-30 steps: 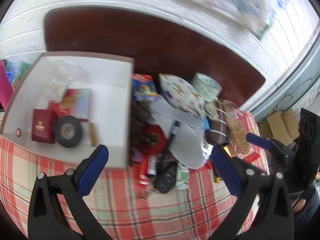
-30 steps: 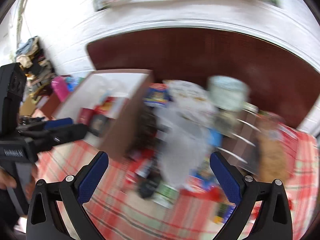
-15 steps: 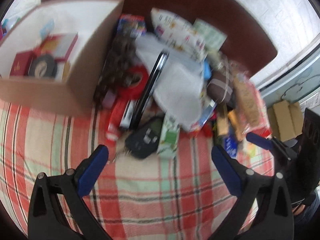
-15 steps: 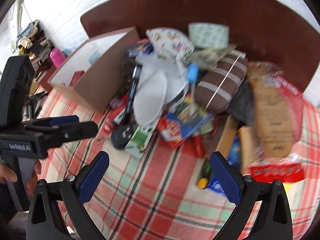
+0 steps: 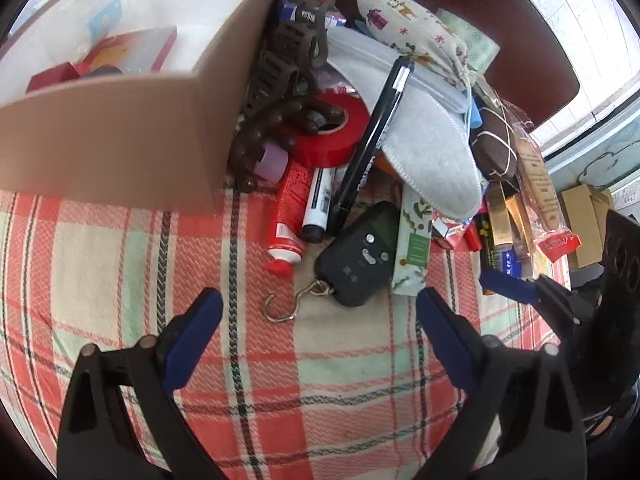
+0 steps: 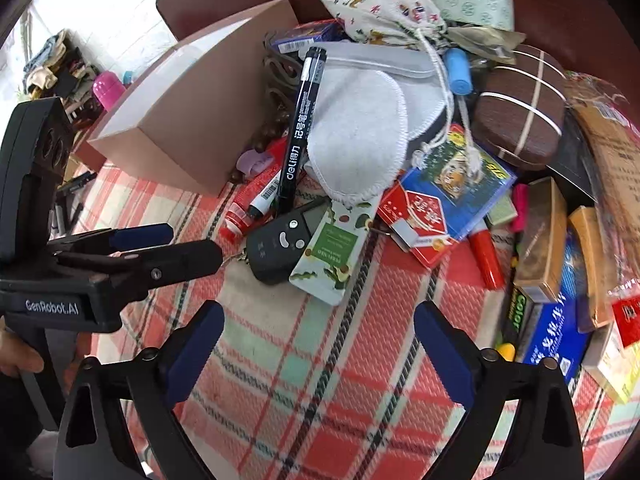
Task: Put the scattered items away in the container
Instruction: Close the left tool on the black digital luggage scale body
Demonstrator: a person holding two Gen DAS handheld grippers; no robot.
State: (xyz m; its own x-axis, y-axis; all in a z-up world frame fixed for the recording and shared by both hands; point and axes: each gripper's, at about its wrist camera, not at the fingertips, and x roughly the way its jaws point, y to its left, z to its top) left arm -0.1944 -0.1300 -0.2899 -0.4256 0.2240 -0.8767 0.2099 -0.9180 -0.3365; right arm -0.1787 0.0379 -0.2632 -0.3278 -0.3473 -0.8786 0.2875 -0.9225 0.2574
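Both grippers dropped closer to pile; left gripper (image 5: 316, 316) and right gripper (image 6: 318, 328) gaping, empty (picking stage). Next: grab black scale (image 5: 362, 254), carry to box (image 5: 120, 132).

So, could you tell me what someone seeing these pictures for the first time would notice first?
Most likely the heap of clutter on the plaid cloth, with the long black marker lying slanted across a grey felt piece. Left of the heap stands the cardboard box, already holding a few things. Nearer, a black handheld scale with a metal hook lies just ahead of the open left tongs.
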